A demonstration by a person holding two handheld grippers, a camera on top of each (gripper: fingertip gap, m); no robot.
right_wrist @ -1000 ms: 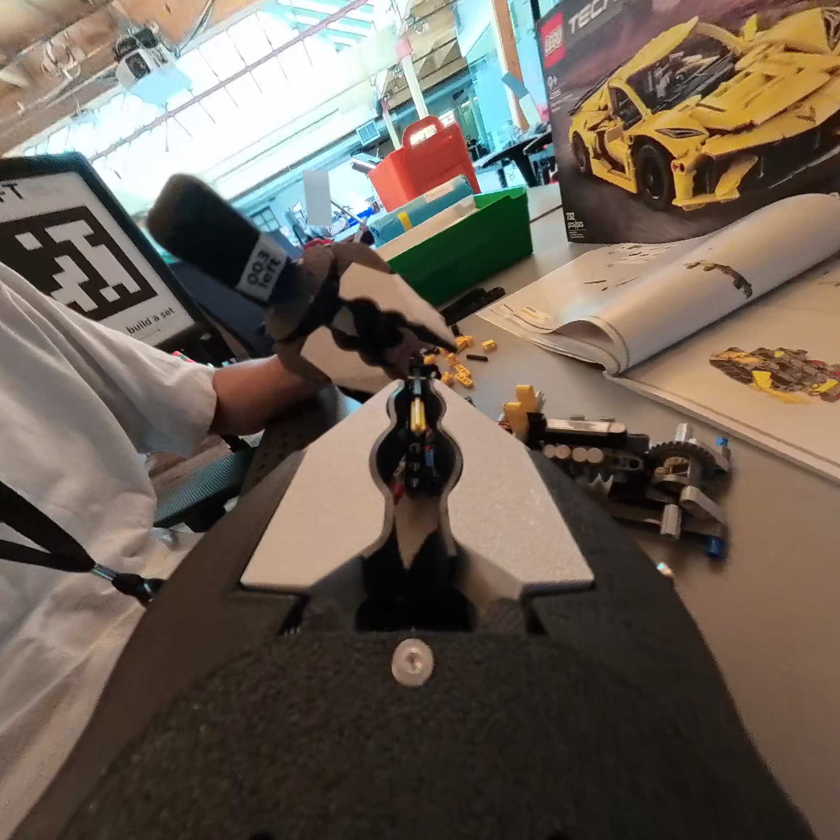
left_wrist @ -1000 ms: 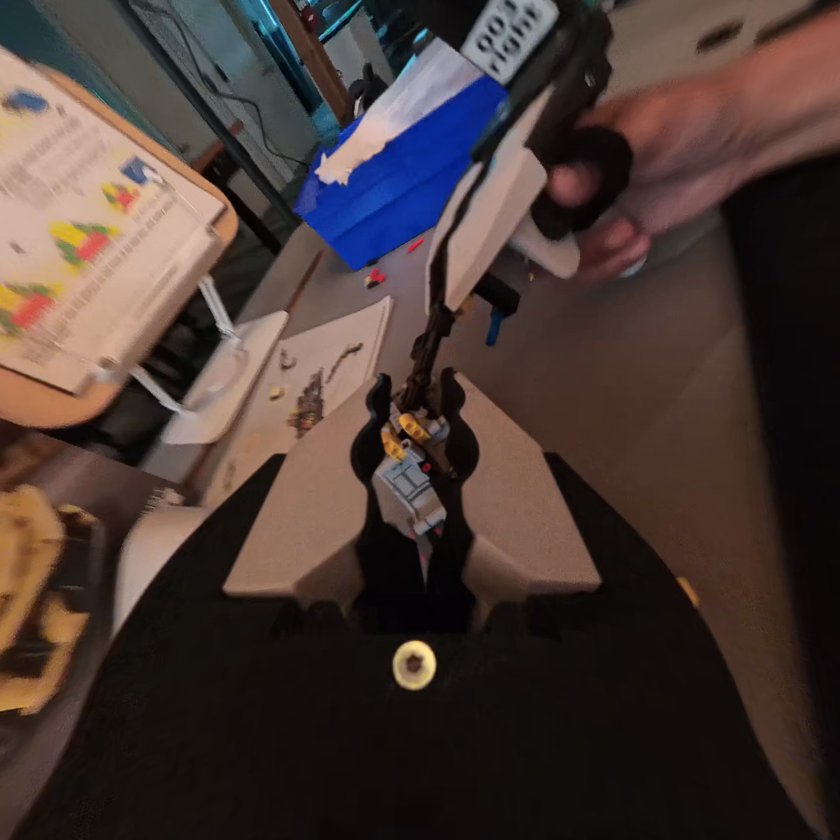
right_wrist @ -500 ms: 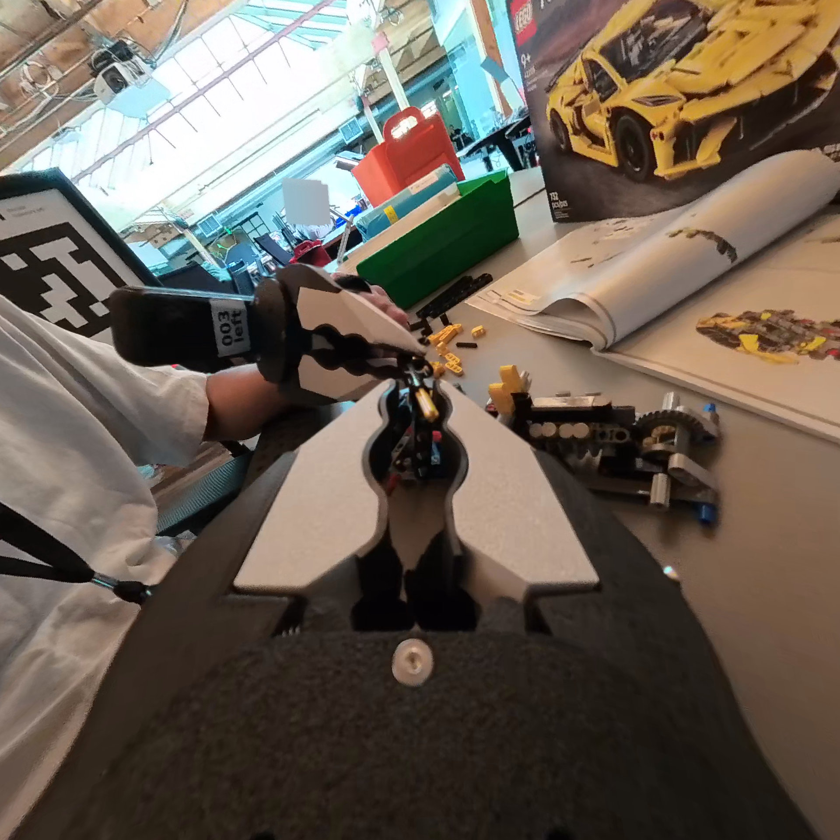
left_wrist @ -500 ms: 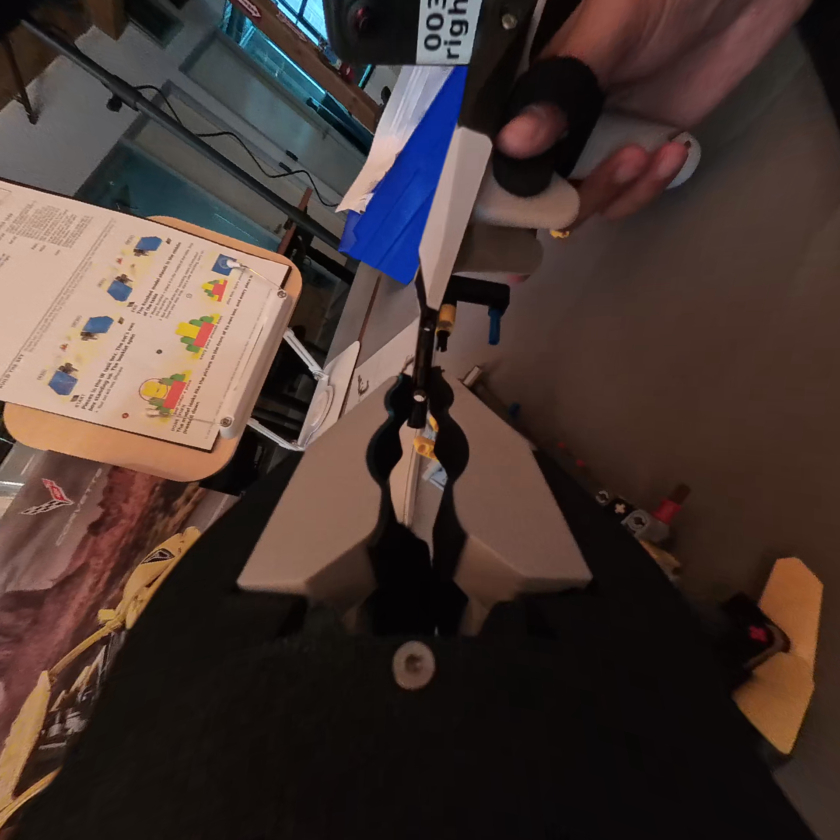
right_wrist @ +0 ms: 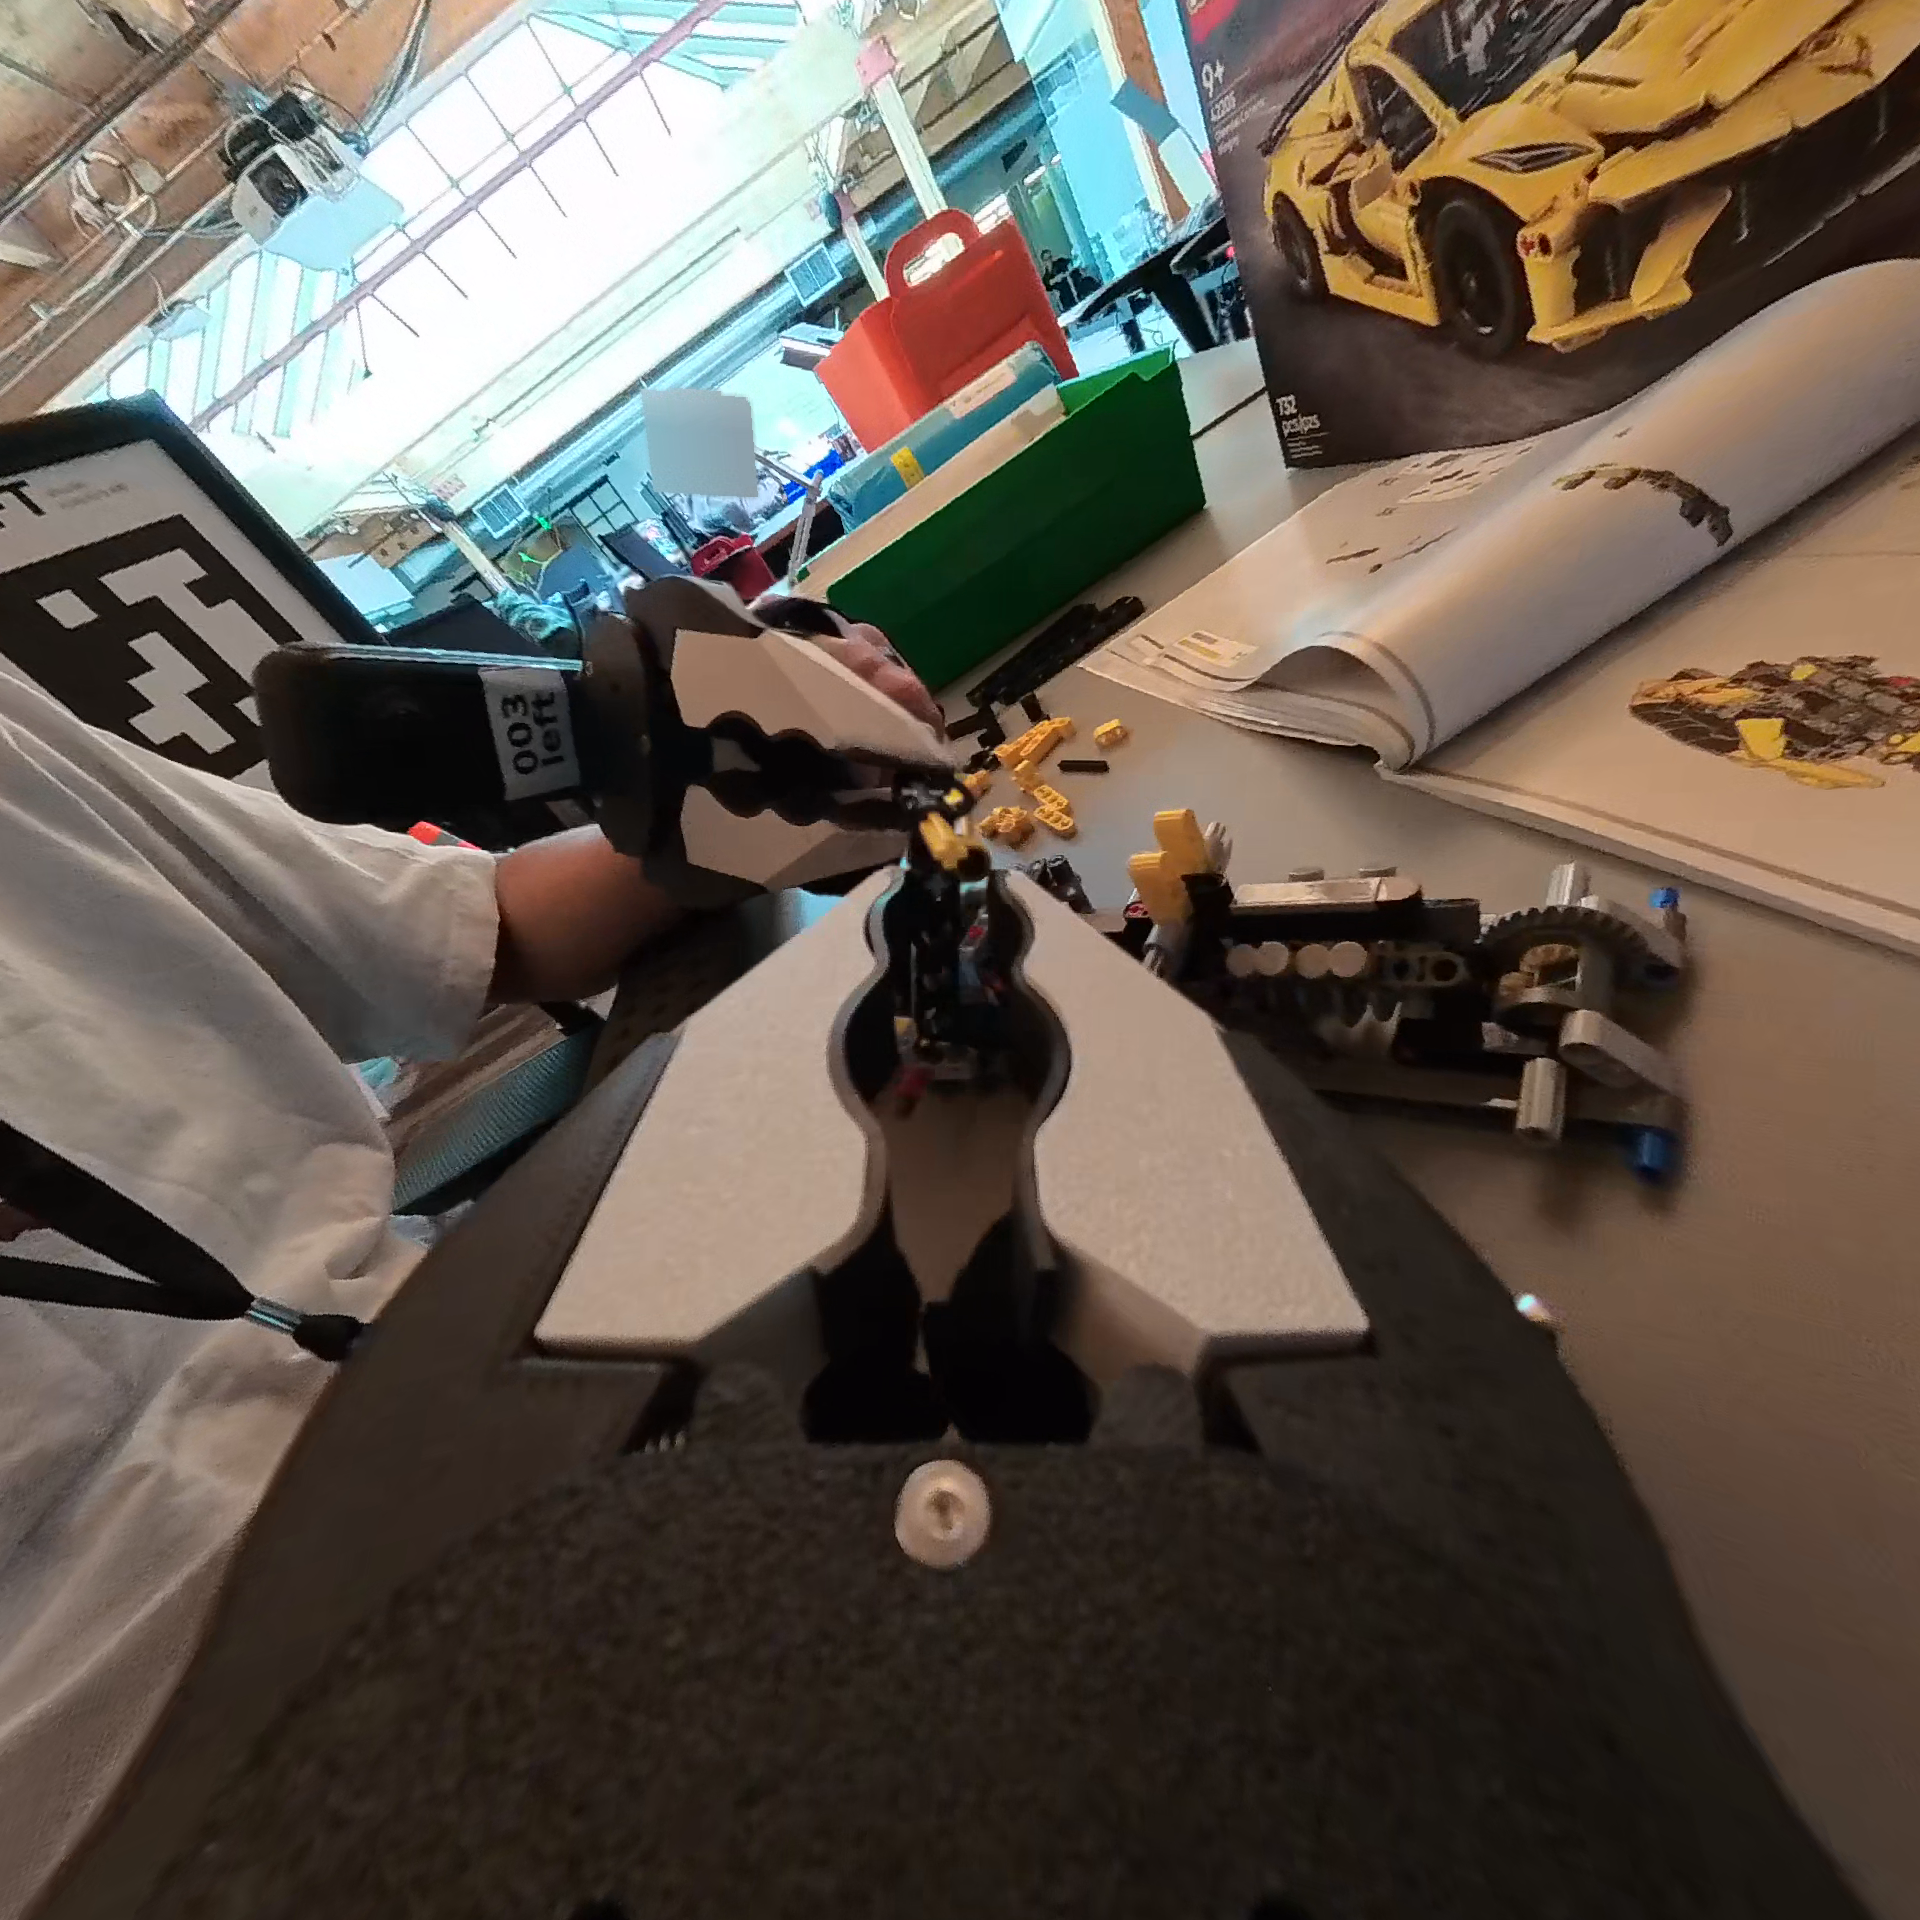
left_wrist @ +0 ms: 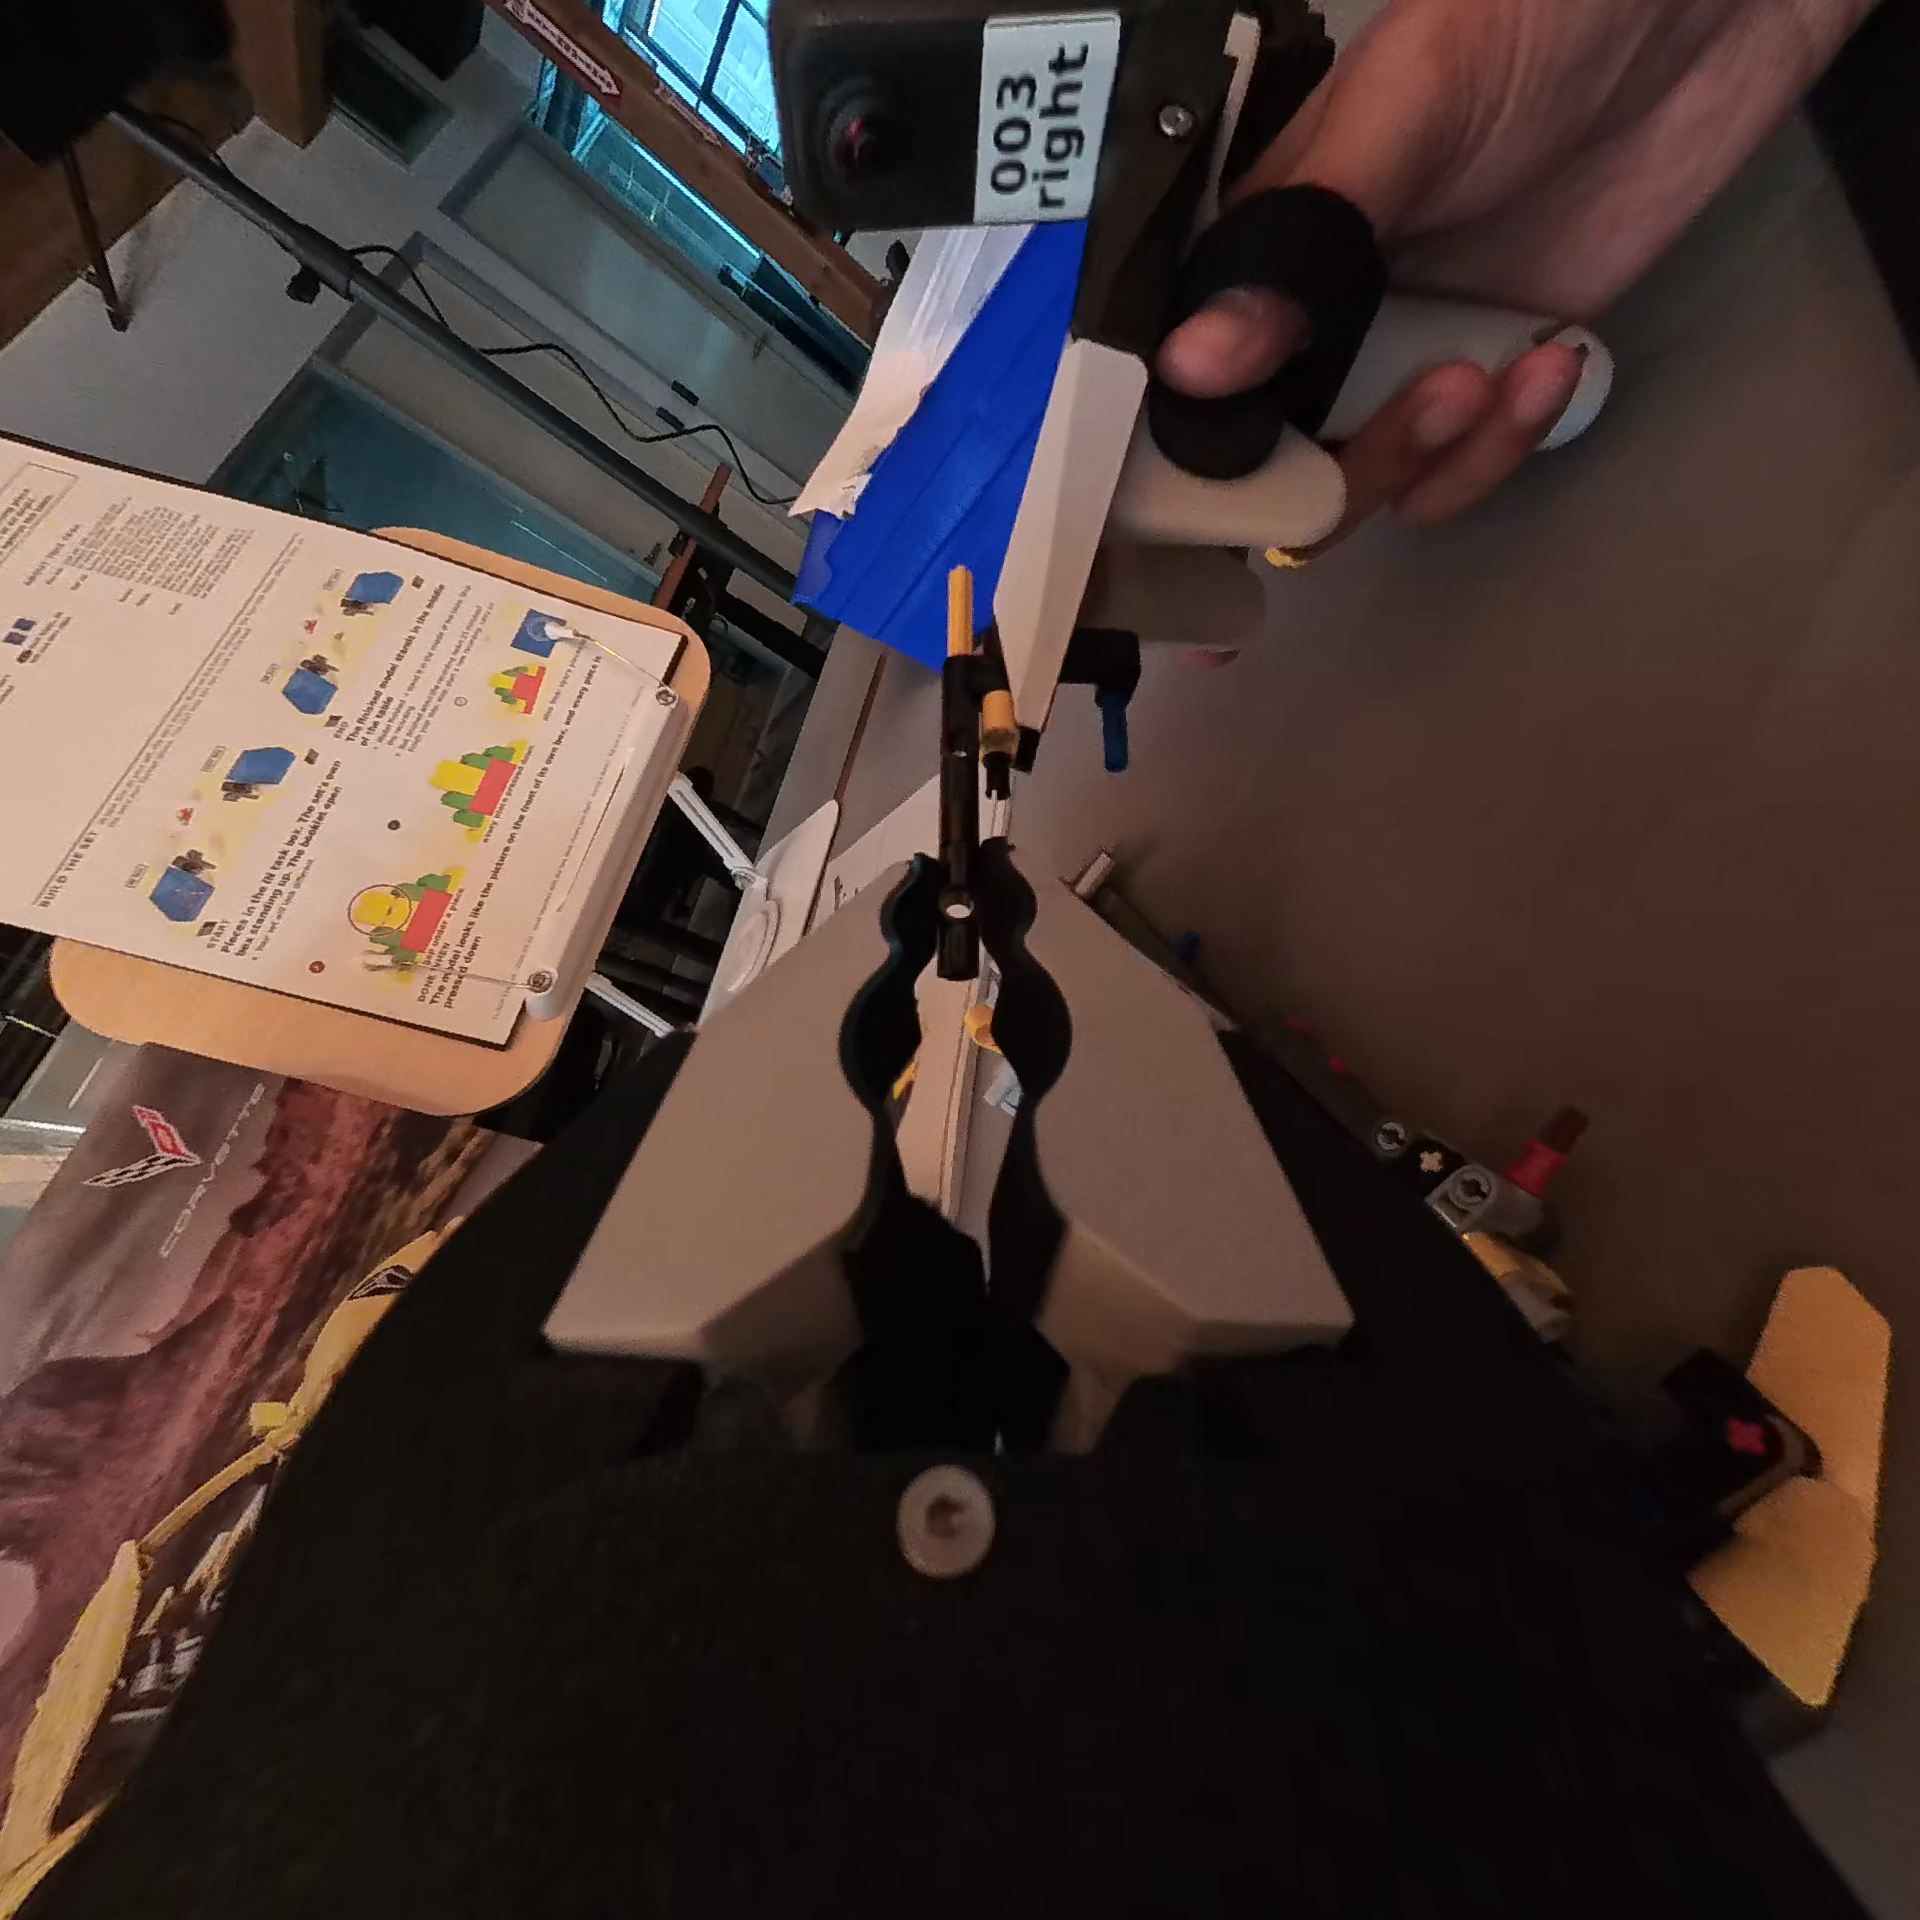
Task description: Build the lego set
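Pinching one black-and-yellow lego assembly (left_wrist: 958,831) at frame centre, the left gripper (left_wrist: 958,914) and right gripper (right_wrist: 940,894) are both clamping it between their fingertips.

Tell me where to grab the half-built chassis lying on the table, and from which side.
Grip the half-built chassis across its long black middle beam, coming from above with jaws spanning its two long sides. It lies flat, and that section looks straight and solid. Avoid the gear end, where axles and pins stick out.

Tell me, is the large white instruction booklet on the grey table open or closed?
Open. The white instruction booklet lies spread on the grey table, its left pages curling up and a printed page facing upward.
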